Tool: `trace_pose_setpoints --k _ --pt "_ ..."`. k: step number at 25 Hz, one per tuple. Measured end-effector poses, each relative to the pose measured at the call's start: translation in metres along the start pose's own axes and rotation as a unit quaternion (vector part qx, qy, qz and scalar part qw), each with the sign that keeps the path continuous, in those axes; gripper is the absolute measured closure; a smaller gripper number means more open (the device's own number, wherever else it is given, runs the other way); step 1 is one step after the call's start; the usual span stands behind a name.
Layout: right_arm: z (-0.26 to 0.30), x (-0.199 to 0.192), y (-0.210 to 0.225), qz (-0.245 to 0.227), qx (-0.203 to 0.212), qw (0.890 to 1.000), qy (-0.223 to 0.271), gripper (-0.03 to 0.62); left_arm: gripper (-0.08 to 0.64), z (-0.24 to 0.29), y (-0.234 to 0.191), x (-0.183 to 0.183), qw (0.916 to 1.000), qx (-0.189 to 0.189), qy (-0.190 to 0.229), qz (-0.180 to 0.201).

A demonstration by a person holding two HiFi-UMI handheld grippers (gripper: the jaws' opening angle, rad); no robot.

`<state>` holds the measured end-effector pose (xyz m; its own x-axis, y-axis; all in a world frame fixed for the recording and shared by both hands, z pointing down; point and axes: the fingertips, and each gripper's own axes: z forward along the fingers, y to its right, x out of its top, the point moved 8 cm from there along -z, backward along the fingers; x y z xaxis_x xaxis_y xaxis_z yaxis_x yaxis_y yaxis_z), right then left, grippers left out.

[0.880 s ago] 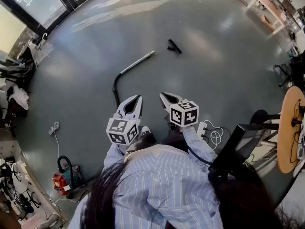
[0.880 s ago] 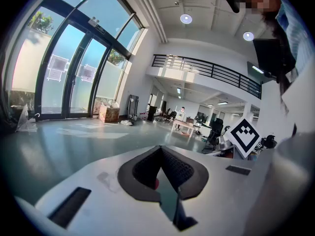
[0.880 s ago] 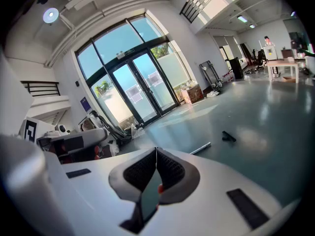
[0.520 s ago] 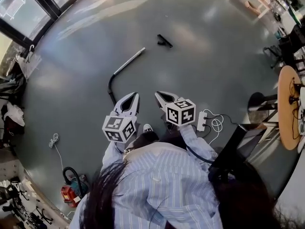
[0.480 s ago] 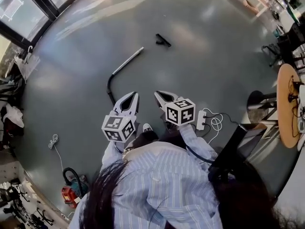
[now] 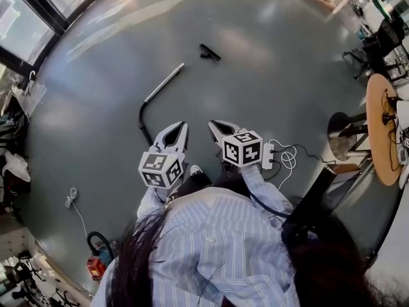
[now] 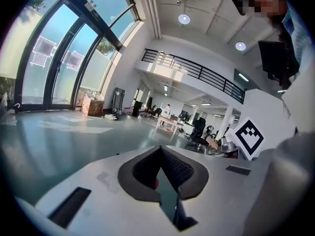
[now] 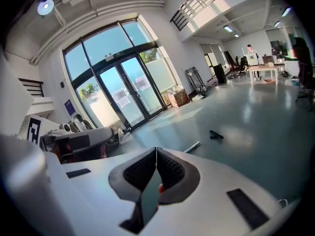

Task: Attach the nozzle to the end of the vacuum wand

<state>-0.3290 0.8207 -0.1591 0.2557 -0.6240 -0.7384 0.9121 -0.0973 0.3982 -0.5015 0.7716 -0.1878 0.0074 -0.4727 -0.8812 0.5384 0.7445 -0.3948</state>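
Note:
A silver vacuum wand (image 6: 162, 83) lies on the grey floor, joined to a black hose (image 6: 142, 124) that curves toward me. A small black nozzle (image 6: 209, 52) lies apart beyond the wand's far end; it also shows in the right gripper view, the nozzle (image 8: 215, 134) past the wand tip (image 8: 192, 146). My left gripper (image 6: 179, 128) and right gripper (image 6: 214, 126) hang side by side in front of me, well short of both parts. Both are shut with nothing between their jaws, as the left gripper (image 7: 160, 149) and right gripper (image 8: 156, 150) views show.
A white power strip with coiled cable (image 6: 281, 157) lies right of my right gripper. A round wooden table (image 6: 381, 128) and a stool (image 6: 342, 133) stand at the right. A red and teal vacuum body (image 6: 97, 253) sits at the lower left. Glass doors (image 8: 123, 97) line the far wall.
The view has shifted: wand and nozzle sit a little further left and higher in the picture. Both grippers stay shut and keep their places in front of me.

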Motion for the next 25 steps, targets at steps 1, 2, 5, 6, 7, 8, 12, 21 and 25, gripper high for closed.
trace_pose_setpoints --k 1,2,5,6,7,8,12,21,25 --pt "0.0 -0.001 0.0 0.001 0.001 1.0 0.0 0.583 0.554 0.0 -0.001 -0.001 1.0 0.0 -0.001 -0.001" --pt "0.001 -0.002 0.001 0.003 0.002 1.0 -0.001 0.583 0.555 0.0 -0.001 -0.002 1.0 0.001 -0.001 -0.003" --pt "0.001 -0.004 0.001 0.01 0.003 1.0 -0.004 0.583 0.554 0.0 -0.004 -0.003 1.0 0.003 -0.002 -0.007" --pt "0.002 -0.005 0.0 0.01 0.001 1.0 -0.005 0.583 0.555 -0.001 -0.005 -0.003 1.0 0.003 -0.002 -0.007" --pt "0.002 -0.005 -0.001 0.01 -0.001 1.0 -0.006 0.583 0.555 -0.002 -0.006 -0.002 1.0 0.003 -0.003 -0.007" --pt "0.003 -0.004 -0.003 0.01 -0.003 1.0 -0.007 0.583 0.555 -0.004 -0.008 -0.002 1.0 0.004 -0.004 -0.006" --pt "0.006 -0.005 -0.008 0.01 -0.014 1.0 -0.01 0.583 0.554 -0.011 -0.016 -0.003 0.9999 0.003 -0.008 -0.013" --pt "0.01 -0.006 0.001 0.02 -0.035 0.999 -0.025 0.583 0.555 0.003 -0.034 -0.01 0.9982 -0.005 -0.019 -0.057" --pt "0.012 -0.001 0.029 0.025 -0.039 0.998 -0.032 0.583 0.555 0.031 -0.037 -0.013 0.9973 -0.001 -0.025 -0.069"
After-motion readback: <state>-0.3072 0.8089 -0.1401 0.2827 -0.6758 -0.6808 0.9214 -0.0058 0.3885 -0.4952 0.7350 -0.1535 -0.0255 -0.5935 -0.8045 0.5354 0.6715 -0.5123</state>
